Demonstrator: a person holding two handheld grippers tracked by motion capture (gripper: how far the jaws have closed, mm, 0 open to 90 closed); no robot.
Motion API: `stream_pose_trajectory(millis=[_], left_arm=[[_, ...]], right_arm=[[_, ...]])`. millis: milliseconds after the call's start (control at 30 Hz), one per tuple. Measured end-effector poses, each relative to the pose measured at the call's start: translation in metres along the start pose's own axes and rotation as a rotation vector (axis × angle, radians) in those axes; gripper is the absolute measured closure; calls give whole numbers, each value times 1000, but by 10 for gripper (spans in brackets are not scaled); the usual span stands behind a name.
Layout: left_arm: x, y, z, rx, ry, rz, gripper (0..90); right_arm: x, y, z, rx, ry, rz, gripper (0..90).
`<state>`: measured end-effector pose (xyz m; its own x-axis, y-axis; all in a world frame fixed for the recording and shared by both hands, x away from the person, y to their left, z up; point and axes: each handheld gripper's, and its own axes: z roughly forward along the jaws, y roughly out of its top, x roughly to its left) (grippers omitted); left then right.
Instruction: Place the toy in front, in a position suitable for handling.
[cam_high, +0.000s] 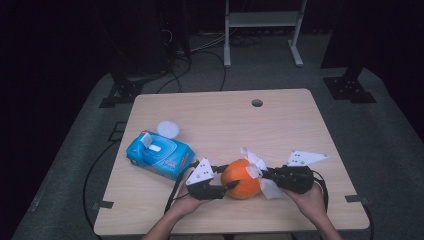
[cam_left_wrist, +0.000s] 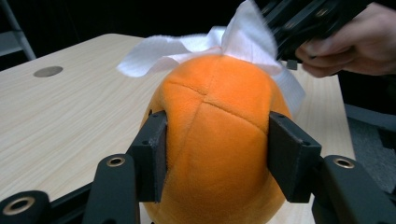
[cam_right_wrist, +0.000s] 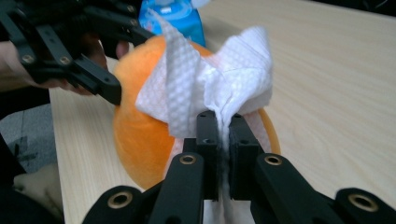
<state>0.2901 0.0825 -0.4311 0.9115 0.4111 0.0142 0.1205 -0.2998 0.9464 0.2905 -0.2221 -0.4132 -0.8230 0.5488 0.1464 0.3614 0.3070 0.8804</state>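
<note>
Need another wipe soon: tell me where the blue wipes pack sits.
In the high view, the blue wipes pack lies left on the table, beside the left gripper.

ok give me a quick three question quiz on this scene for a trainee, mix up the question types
1. True or false: the left gripper grips the orange plush ball from both sides.

2. What does the right gripper hold?
A. a blue pack
B. a white wipe
C. a cable

3. Fill in: the blue wipes pack lies on the table to the ____ of the ball in the high view.

Key
1. True; its jaws press into the plush on either side.
2. B; the white wipe is pinched between shut jaws and lies against the ball.
3. Left.
</note>
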Motion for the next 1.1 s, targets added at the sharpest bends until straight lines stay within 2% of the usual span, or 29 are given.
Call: stream_pose_trajectory(millis=[67, 100, 167, 233, 300, 367, 467, 533, 633, 733, 767, 800, 833, 900, 967, 1033, 1100], left_arm=[[1, -1, 0, -2, 2, -1, 432], [1, -1, 0, -2, 5, 1, 428], [1, -1, 0, 9, 8, 13, 422], [2, -2, 0, 12, 13, 13, 418], [1, -2, 0, 4, 13, 4, 419], [1, -1, 0, 3, 10, 7, 421], [-3, 0, 2, 4, 7, 29, 422], [-4, 0, 3, 6, 4, 36, 419], [-5, 0, 4, -1, -12, 53, 363], [-4, 0, 6, 6, -5, 33, 245], [-5, -1, 7, 7, -4, 30, 271], [-5, 0, 7, 8, 2, 38, 337], [-7, 2, 8, 4, 7, 41, 362], [-12, 6, 10, 2, 21, 60, 415], [-17, 9, 10, 3, 29, 72, 455], [-18, 11, 8, 9, 18, 82, 487], [-16, 12, 4, -1, 3, 68, 510]], right_arm=[[7, 6, -2, -44, 29, -19, 847], [11, 9, -1, -48, 34, -33, 847], [14, 10, 4, -26, 32, -53, 847], [8, 4, 8, -1, 34, -21, 848], [1, 2, 7, 21, -5, -6, 849], [1, 4, 2, 2, -17, -3, 849], [9, 11, -1, -50, 21, -23, 848], [12, 12, 3, -23, 13, -48, 847], [5, 5, 9, 4, 25, -18, 848], [2, 4, 6, 6, 19, -2, 848], [3, 4, 5, 2, 15, -2, 851], [6, 6, 3, -21, -8, -19, 854], [12, 9, 0, -54, -14, -39, 854], [22, 19, -3, -109, 12, -74, 854], [28, 23, 0, -83, 13, -113, 854], [25, 19, 4, -67, 17, -103, 855], [15, 12, 5, -68, 42, -49, 855]])
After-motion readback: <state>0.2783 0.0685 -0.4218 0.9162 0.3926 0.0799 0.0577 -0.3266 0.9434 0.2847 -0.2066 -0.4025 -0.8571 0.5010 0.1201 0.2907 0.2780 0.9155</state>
